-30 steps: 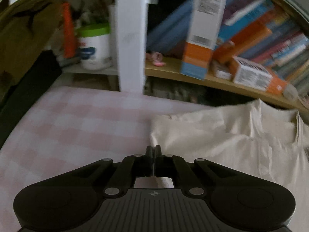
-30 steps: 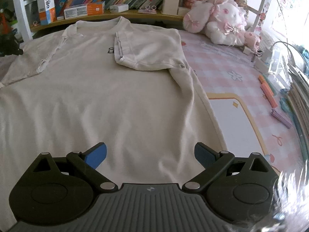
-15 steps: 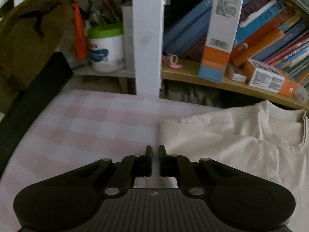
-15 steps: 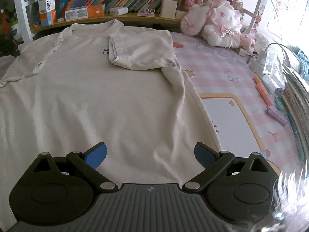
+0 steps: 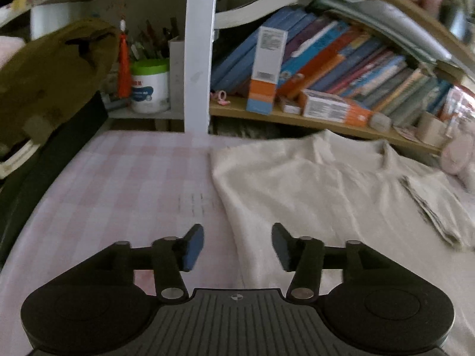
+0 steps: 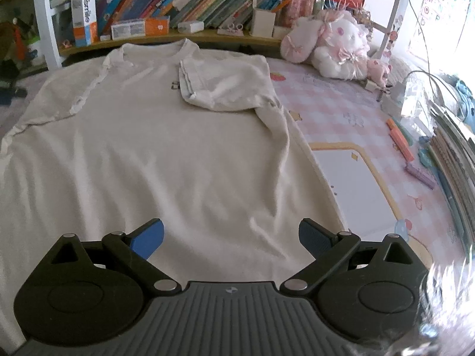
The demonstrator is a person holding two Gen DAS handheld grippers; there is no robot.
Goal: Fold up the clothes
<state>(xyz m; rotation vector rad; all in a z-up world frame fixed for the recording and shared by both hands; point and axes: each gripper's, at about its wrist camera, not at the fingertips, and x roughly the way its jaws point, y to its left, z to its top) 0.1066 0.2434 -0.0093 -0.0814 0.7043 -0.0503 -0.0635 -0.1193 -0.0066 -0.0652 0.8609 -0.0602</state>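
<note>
The left gripper [image 5: 237, 244] hangs with its jaws spread and empty, over the left edge of the cream T-shirt [image 6: 154, 154], where cloth meets the pink checked tabletop [image 5: 124, 184]. The shirt lies flat and face up, collar toward the bookshelf [image 6: 207, 34]. Its left sleeve [image 6: 44, 109] is spread outward, while its right sleeve [image 6: 225, 86] is already turned in across the chest. So the fold seems part-way — one side in, the other still out. By my reading the left sleeve or left side edge wants a pinch next, carried inward to match.

The right gripper [image 6: 231, 237] hovers over the lower hem, jaws wide and holding nothing.

Containers: a green-lidded white tub [image 5: 150, 87] on the shelf at far left, contents hidden, and behind it a pen holder [image 5: 175, 50] with pencils sticking out. Along the shelf stand books, an upright box [image 6: 85, 17] and a small open box [image 6: 263, 22] — its contents I cannot make out.
</note>
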